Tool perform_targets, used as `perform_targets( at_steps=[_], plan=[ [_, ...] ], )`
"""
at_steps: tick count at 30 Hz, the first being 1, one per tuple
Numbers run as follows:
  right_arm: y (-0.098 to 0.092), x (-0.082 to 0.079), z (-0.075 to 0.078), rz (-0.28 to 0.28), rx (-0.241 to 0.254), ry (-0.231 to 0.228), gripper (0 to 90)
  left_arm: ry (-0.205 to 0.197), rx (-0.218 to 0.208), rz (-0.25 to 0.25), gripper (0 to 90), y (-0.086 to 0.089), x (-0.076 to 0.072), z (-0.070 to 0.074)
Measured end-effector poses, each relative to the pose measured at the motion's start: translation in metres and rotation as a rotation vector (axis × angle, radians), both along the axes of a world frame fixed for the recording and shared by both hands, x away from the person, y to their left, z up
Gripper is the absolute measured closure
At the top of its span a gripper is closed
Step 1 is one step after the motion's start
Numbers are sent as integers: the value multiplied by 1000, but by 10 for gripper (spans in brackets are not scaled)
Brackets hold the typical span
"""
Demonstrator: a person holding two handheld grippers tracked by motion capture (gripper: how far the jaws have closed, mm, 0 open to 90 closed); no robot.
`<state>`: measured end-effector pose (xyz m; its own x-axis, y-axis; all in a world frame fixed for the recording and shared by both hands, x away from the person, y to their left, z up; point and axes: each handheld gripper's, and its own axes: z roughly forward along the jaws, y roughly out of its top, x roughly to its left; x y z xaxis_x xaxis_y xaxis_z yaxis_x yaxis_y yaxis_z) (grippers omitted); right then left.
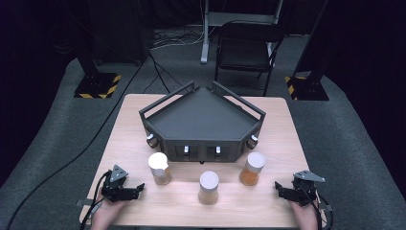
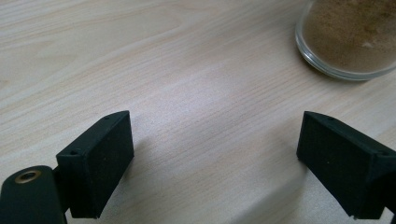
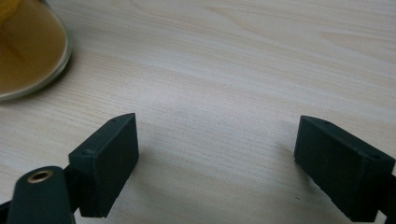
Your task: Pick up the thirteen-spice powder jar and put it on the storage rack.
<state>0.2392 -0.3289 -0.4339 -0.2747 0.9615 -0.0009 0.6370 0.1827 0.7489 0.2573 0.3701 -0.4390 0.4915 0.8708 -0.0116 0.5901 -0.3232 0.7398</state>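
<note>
Jars (image 1: pixel 208 187) upright on table (image 1: pixel 268 211), lids up, claws (image 1: pixel 139 187) apart

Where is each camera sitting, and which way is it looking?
High view: above the person's side, looking forward and down at the table, black tray and three jars; both hands and each hand-held gripper show.
Left gripper view: rides the left hand-held gripper, looking between its open jaws.
Right gripper view: rides the right hand-held gripper, jaws open.
Shared: the left jar.

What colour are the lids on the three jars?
White, on all three jars; the high view shows the lids best.
</note>
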Motion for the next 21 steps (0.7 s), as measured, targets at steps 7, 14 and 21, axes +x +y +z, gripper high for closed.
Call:
perform_targets(
  at_steps=[7,14,21],
  plan=[
    [0,1,0,3,-2,4,104,10,12,23,50,-4,2,1],
    [1,1,0,2,-2,6,95,12,10,19,44,-4,3,1],
    [1,1,0,4,-3,7,90,14,9,12,40,-3,3,1]
  ],
)
